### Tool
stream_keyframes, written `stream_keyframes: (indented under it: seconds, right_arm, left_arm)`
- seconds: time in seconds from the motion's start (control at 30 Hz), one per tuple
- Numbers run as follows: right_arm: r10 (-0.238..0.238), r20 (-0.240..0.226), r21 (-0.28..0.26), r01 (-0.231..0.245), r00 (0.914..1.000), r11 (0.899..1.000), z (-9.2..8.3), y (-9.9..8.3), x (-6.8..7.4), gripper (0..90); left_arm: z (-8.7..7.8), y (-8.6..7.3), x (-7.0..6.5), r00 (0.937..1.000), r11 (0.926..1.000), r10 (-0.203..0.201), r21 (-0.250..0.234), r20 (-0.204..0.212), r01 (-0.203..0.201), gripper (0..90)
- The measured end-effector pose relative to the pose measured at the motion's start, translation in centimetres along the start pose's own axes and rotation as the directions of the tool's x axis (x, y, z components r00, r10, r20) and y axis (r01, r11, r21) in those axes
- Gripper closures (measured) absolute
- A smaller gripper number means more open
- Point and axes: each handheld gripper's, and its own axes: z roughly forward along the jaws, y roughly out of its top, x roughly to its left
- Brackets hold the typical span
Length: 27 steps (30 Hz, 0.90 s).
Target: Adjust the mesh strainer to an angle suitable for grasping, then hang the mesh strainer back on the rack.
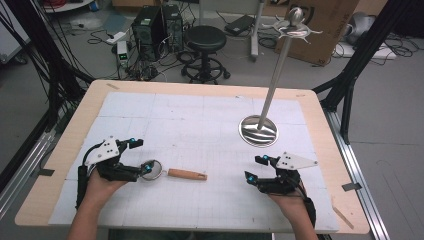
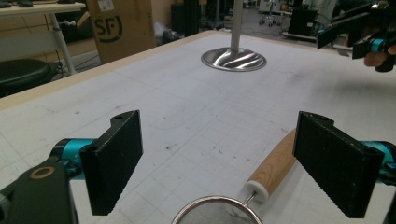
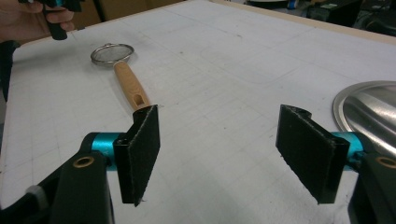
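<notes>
strainer (image 1: 170, 172) with a wooden handle lies on the bench (image 1: 200, 120) in the high view, its mesh bowl just beside the left hand-held gripper (image 1: 142, 157), whose jaws stand wide. a metal stand (image 1: 259, 131) rises far right; the right hand-held gripper (image 1: 255, 168) sits near its base, also wide. a stool (image 1: 205, 38) stands beyond the bench. left gripper view: mesh rim low between the wide jaws, handle running right. right gripper view: strainer lies well beyond the wide, empty jaws, stand base at right.

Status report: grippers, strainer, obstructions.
Left gripper open at strainer. Right gripper open, holding nothing. Strainer flat on table, untouched. Hook stand far right.
</notes>
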Motion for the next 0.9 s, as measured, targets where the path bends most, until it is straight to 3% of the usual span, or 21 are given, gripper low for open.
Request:
stream_keyframes:
  seconds: [0.23,0.77,0.9]
  right_arm:
    - [0.018,0.011,-0.033,-0.018,0.9998,0.999,-0.3,0.2,-0.6,25.3]
    - [0.018,0.020,-0.040,-0.017,0.9996,0.999,-0.7,0.2,-0.6,24.3]
    - [0.023,0.019,-0.036,-0.022,0.9996,0.999,-0.6,0.2,-0.5,24.3]
  left_arm:
    - [0.4,-0.2,0.0,1.0000,0.9997,0.000,0.024,0.006,0.000,16.6]
    - [0.7,0.0,-0.3,0.9999,0.9996,0.009,0.027,0.013,-0.009,16.5]
    - [1.0,-0.1,-0.6,0.9994,0.9969,0.029,0.073,0.020,-0.030,16.6]
